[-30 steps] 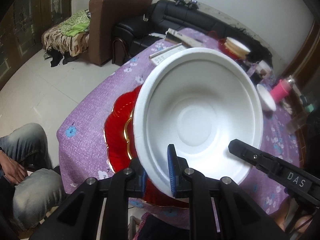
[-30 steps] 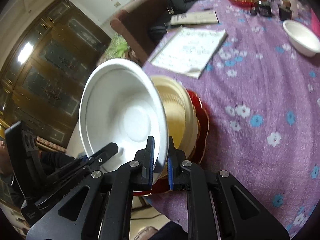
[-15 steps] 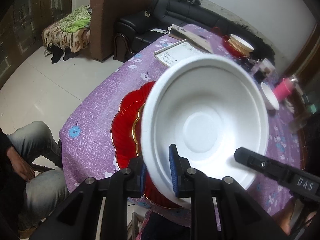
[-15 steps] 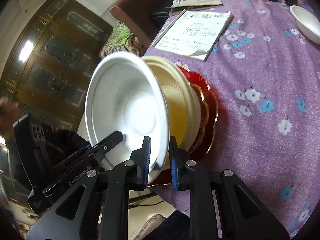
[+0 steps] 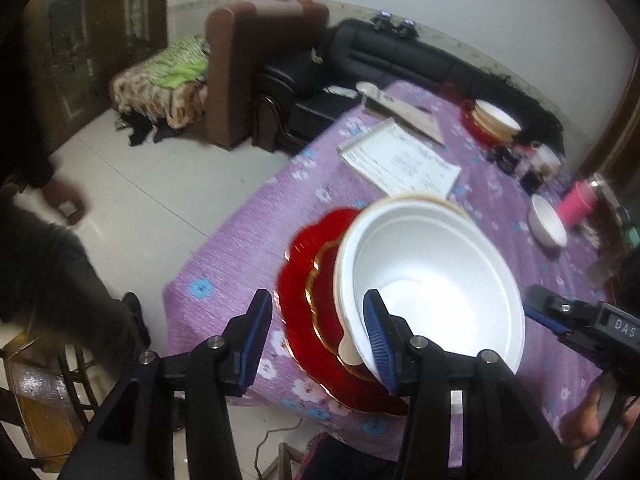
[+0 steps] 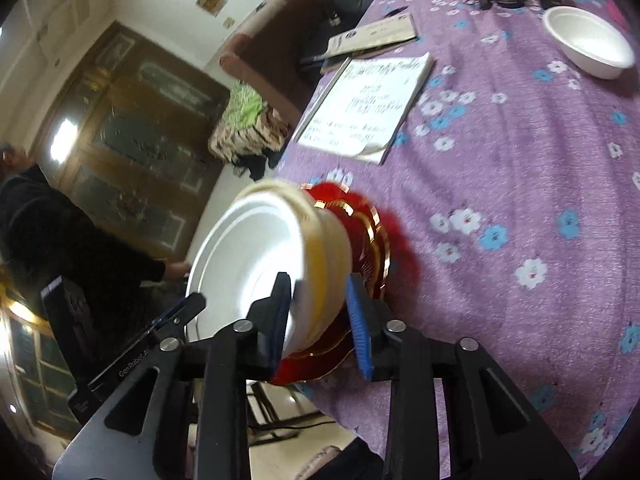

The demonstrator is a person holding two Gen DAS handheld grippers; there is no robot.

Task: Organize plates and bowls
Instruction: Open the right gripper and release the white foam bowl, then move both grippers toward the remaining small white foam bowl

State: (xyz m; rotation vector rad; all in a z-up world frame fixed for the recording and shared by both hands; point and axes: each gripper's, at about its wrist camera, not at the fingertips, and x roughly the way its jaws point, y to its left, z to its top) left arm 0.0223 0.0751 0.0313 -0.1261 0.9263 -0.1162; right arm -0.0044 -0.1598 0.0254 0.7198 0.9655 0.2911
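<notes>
Stack sits right at the table [image 5: 240, 240] corner, bare floor [image 5: 152, 184] off to the left. Left gripper [image 5: 316, 332] spread wide, level, one pad outside the red plates [image 5: 304, 280], the other inside the white bowl [image 5: 432, 280], which is nested in a cream bowl [image 6: 328, 248]. Right gripper [image 6: 320, 312] wide too, straddling both bowl rims. Purple cloth lies bare rightward, toward a small white bowl [image 6: 588, 40].

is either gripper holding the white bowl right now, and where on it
Neither. Both the left gripper and right gripper are open astride the white bowl rim, which sits nested on the stack.
</notes>
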